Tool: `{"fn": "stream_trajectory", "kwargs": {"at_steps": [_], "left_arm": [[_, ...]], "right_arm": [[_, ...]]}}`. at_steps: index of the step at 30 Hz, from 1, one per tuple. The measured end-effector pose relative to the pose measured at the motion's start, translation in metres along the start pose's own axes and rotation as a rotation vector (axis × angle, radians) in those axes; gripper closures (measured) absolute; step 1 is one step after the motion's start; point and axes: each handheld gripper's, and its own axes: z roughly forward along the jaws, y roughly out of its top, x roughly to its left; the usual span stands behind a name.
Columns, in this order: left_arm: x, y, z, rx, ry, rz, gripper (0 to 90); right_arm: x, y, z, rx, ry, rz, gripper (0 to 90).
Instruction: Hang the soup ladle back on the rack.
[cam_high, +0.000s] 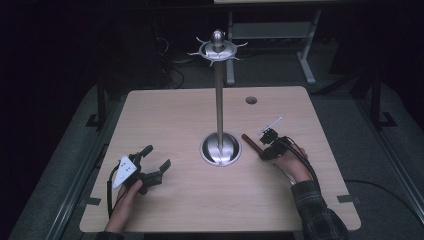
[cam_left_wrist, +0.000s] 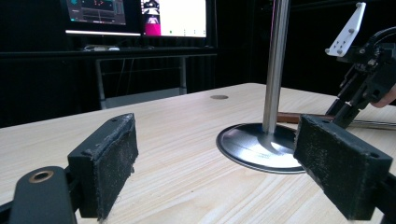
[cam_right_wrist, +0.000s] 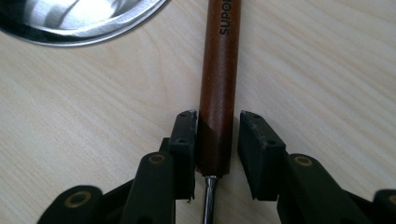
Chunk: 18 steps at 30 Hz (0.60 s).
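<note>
The right gripper (cam_right_wrist: 217, 154), jaws slightly apart, straddles without clamping a stiff, light, likely slippery wooden-handled utensil (cam_right_wrist: 218, 88) lying on the table (cam_right_wrist: 93, 102) beside the stand's steel base (cam_right_wrist: 70, 23); grip mid-handle.

One metal stand (cam_high: 219, 100) is counted on one wooden table (cam_high: 175, 120). One brown-handled tool (cam_right_wrist: 218, 88) is counted beside the stand base. Two grippers are counted: the left gripper (cam_high: 152, 159) and the right gripper (cam_high: 263, 145). Two monitors (cam_left_wrist: 135, 16) are counted behind the table.
</note>
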Motion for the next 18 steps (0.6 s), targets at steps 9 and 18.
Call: {"fn": "stream_trajectory", "kwargs": {"at_steps": [9, 18], "left_arm": [[0.0004, 0.0000, -0.0004, 0.004, 0.000, 0.005, 13.1], [0.0003, 0.0000, -0.0004, 0.004, 0.000, 0.005, 13.1]], "right_arm": [[0.0009, -0.0017, -0.0008, -0.001, -0.001, 0.037, 72.4], [0.0016, -0.0047, -0.0007, -0.025, -0.005, 0.068, 72.8]]}}
